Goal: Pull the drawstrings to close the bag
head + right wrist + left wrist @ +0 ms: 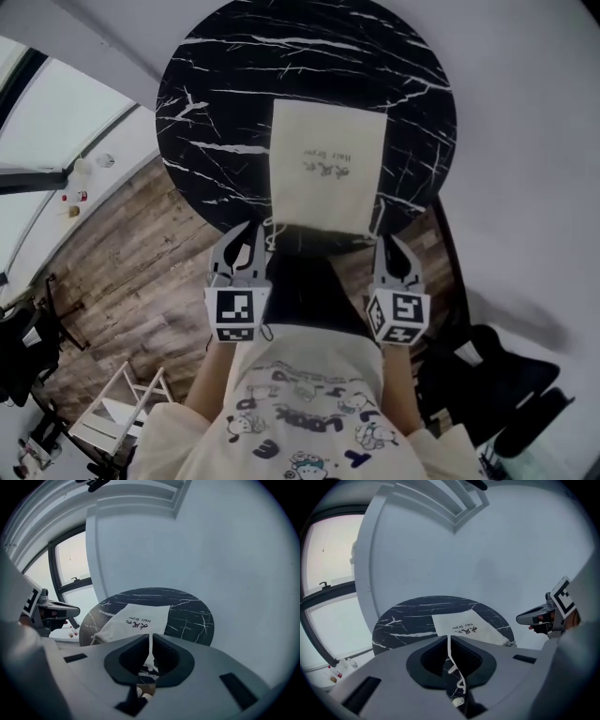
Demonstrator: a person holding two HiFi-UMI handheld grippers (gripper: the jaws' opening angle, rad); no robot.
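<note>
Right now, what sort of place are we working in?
Probably a home or small studio room: a round black marble table, wood-plank floor and tall windows beside a plain white wall.

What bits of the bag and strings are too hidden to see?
- Inside the bag: every view, cloth covers it.
- Part of the bag's mouth: left gripper view, the left gripper blocks it.
- Where the string meets the bag: right gripper view, the right gripper hides it.
</note>
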